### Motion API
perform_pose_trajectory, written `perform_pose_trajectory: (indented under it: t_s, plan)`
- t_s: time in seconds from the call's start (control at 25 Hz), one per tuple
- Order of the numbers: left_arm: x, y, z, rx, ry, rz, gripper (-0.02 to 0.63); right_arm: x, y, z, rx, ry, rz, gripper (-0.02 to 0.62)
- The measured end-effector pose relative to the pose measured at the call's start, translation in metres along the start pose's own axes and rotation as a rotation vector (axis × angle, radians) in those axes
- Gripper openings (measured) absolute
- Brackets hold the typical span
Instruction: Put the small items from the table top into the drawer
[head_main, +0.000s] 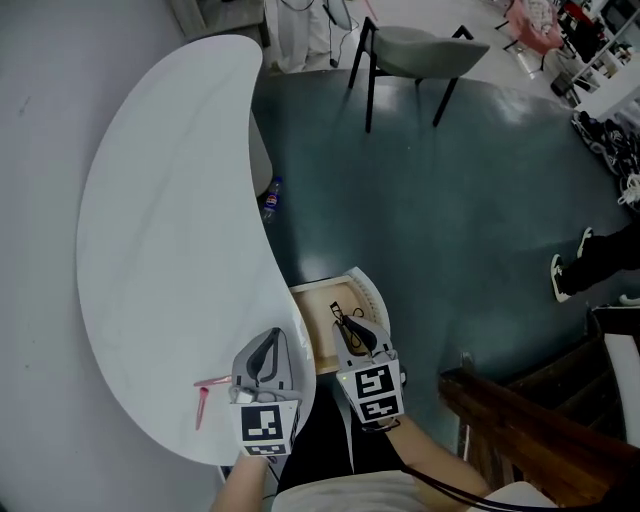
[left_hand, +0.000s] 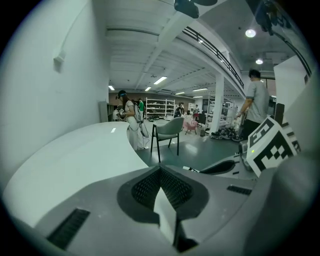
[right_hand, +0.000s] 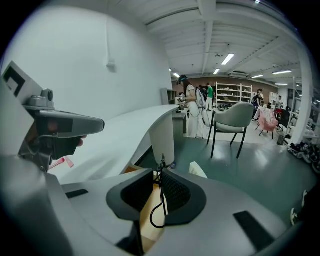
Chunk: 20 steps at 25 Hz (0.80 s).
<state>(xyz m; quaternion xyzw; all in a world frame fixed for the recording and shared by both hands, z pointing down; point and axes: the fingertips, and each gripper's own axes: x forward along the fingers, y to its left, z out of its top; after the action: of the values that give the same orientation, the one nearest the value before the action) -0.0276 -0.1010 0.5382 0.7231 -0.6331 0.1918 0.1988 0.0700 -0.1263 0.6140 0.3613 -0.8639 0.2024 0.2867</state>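
The drawer (head_main: 366, 287) stands pulled out from under the near edge of the white curved table (head_main: 170, 230), with its wooden bottom showing. Over it, my right gripper (head_main: 346, 322) is shut on a thin black wire-like item (right_hand: 159, 210) that hangs in a loop between the pads (right_hand: 175, 192). My left gripper (head_main: 268, 345) hovers at the table's near edge, left of the drawer. Its jaws (left_hand: 160, 172) are shut with nothing in them. A small pink item (head_main: 205, 393) lies on the table just left of the left gripper, and the pink item (right_hand: 65, 161) also shows in the right gripper view.
A grey chair (head_main: 420, 50) stands on the dark floor beyond the table. A bottle (head_main: 271, 198) lies on the floor by the table's edge. Wooden furniture (head_main: 520, 420) is at the lower right. A person's shoe (head_main: 559, 277) is at the right.
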Motion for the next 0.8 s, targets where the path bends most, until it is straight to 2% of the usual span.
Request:
perform_pose_trajectory:
  t_s: [0.24, 0.56, 0.8]
  plan:
    - [0.021, -0.004, -0.010, 0.022, 0.015, -0.066, 0.017, 0.021, -0.009, -0.020, 0.079, 0.020, -0.044, 0.069]
    - [0.034, 0.003, -0.015, 0.068, 0.041, -0.100, 0.017, 0.058, -0.017, -0.052, 0.150, 0.076, -0.067, 0.069]
    - [0.036, 0.008, -0.019, 0.067, 0.057, -0.110, 0.017, 0.080, -0.024, -0.065, 0.191, 0.108, -0.089, 0.069]
